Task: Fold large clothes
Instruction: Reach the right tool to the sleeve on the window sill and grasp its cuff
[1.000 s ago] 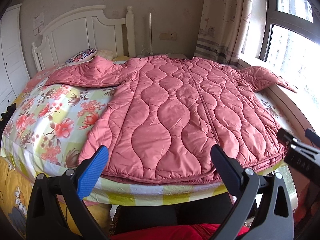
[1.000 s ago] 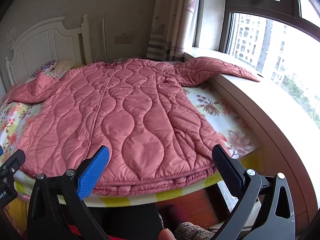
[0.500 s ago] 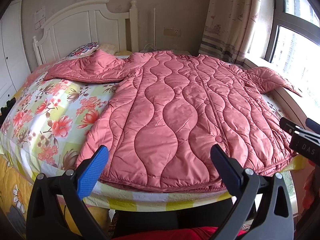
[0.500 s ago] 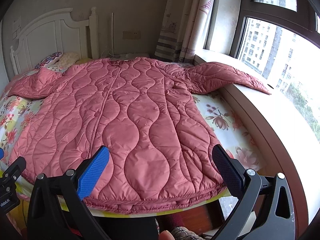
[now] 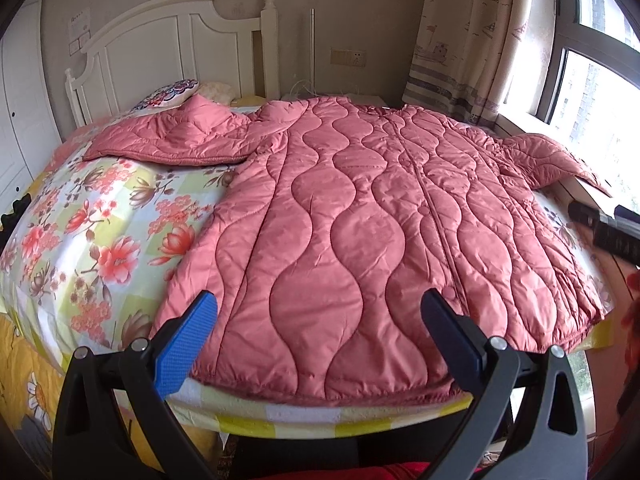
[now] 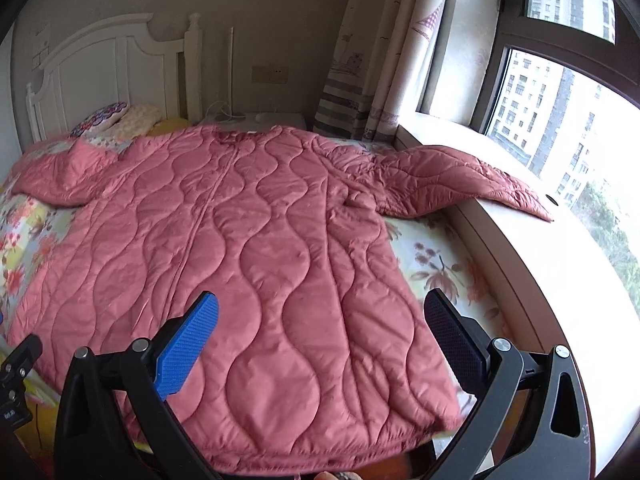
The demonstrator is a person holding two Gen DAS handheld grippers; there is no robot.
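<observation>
Both claws, left & right, wide over coat hem, nothing held.

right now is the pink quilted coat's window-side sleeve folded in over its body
No, the pink quilted coat has that sleeve stretched outward, its cuff end resting on the pale window ledge.

The left gripper hovered with its jaws spread wide, one finger faced with a blue pad and the other with a dark pad, nothing held between them. The right gripper was posed the same way, jaws wide apart and empty, blue pad on one finger. Each tool showed at the edge of the other's view: the right at the far right side, the left at the lower left. Both sat level, side by side, facing forward.
</observation>
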